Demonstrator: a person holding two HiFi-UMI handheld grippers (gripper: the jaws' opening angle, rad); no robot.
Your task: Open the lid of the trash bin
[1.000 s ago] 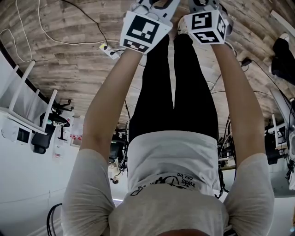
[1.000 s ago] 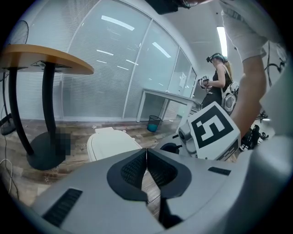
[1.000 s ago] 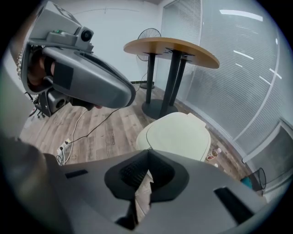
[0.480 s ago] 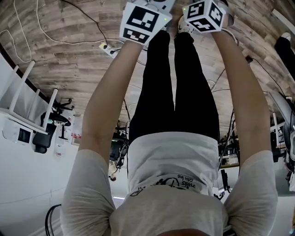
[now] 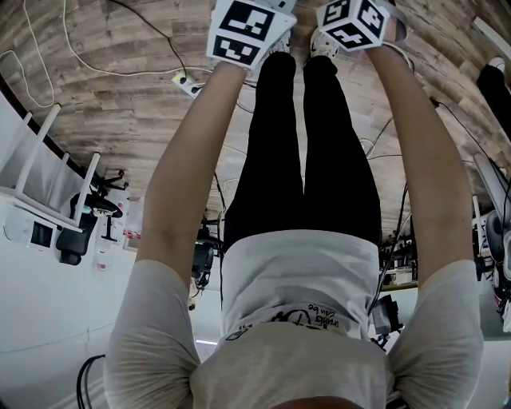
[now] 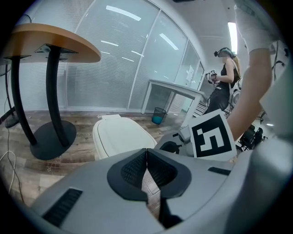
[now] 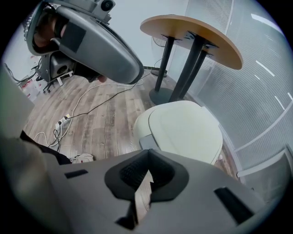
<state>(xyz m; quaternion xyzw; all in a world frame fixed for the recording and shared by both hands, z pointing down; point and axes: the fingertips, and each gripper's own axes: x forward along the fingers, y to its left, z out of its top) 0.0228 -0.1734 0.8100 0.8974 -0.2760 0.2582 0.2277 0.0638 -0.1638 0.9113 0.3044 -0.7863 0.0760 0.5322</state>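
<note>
The trash bin (image 6: 120,137) is a low cream-white bin on the wooden floor, and its lid (image 7: 183,130) lies flat and closed. It stands just beyond both grippers. In the left gripper view my left gripper (image 6: 146,153) has its jaws together with nothing between them, and the bin is ahead and slightly left. My right gripper (image 7: 149,155) is likewise shut and empty, with the bin's grey front panel (image 7: 147,140) right past its tips. The head view shows only the left marker cube (image 5: 249,32) and the right marker cube (image 5: 355,22) at the top edge; the bin is hidden there.
A round wooden table (image 7: 192,32) on a black pedestal base (image 6: 50,139) stands beside the bin. Glass walls run behind. A small dark basket (image 6: 159,114), a white table (image 6: 176,89) and another person (image 6: 224,77) are farther off. Cables and a power strip (image 5: 188,84) lie on the floor.
Both arms have reached farther out: the two marker cubes slid toward the top edge of the head view and tilted. Both grippers stay shut.
</note>
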